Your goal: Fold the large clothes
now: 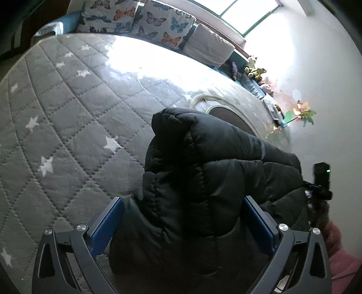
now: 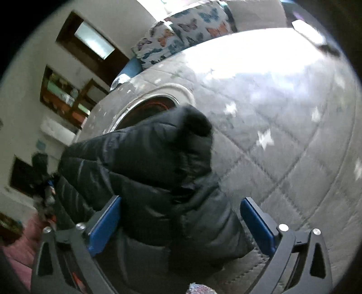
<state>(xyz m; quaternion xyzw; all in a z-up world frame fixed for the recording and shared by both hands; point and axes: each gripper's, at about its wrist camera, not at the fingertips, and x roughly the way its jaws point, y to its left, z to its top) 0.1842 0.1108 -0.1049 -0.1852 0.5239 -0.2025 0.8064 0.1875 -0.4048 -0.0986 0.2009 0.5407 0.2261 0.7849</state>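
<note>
A black puffer jacket (image 1: 203, 171) lies bunched on a grey quilted bed cover with white stars (image 1: 67, 117). My left gripper (image 1: 184, 222) is open, its blue-padded fingers (image 1: 106, 224) wide apart on either side of the jacket's near edge. In the right wrist view the same jacket (image 2: 147, 162) lies on the cover (image 2: 282, 135). My right gripper (image 2: 181, 222) is also open, its blue pads (image 2: 258, 224) straddling the jacket's other end. Neither pad visibly presses the fabric. The right view is blurred.
Butterfly-print pillows (image 1: 140, 20) and a plain pillow (image 1: 210, 45) line the head of the bed. Soft toys (image 1: 255, 67) and a pinwheel (image 1: 303, 113) sit by the white wall. The other gripper's camera (image 1: 321, 178) shows at right. Shelves (image 2: 63, 97) stand at left.
</note>
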